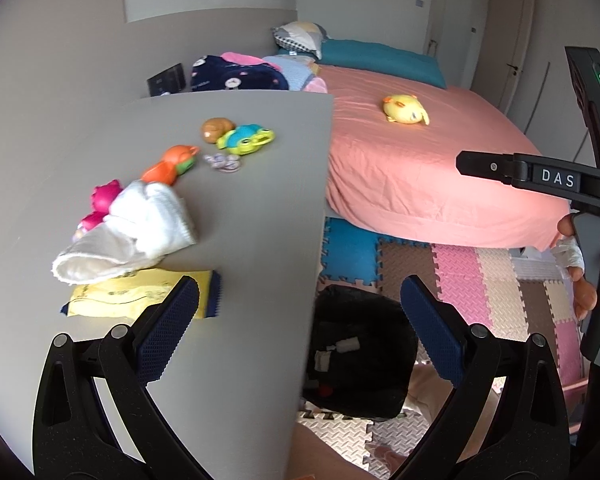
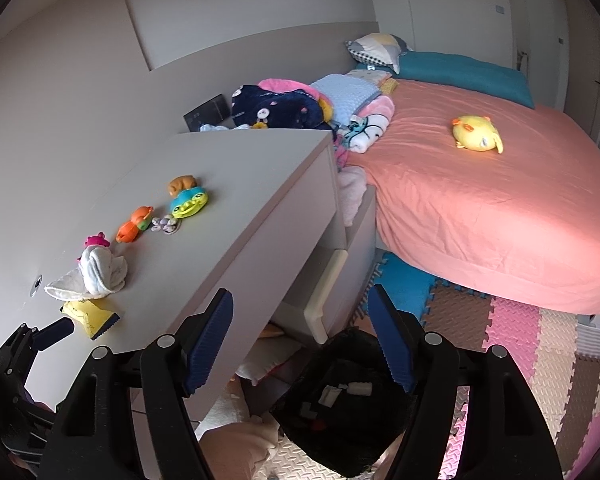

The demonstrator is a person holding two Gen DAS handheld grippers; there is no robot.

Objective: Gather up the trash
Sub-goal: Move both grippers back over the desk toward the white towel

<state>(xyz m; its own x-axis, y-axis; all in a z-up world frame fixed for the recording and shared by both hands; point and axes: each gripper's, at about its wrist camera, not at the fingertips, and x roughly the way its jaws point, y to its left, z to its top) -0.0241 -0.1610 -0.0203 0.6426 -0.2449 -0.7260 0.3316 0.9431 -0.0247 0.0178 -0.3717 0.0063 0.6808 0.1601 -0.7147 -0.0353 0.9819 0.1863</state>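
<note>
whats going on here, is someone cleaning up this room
A person holds a two-finger gripper in each hand beside a grey dresser in a bedroom. Both the left gripper and the right gripper are open and empty, above a black trash bag on the floor that already holds a few scraps. A yellow wrapper still lies on the dresser top near a white cloth and some small toys.

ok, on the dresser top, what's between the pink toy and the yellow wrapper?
The white cloth: it lies between the pink toy and the yellow wrapper, overlapping both. Clearest in the right wrist view.
</note>
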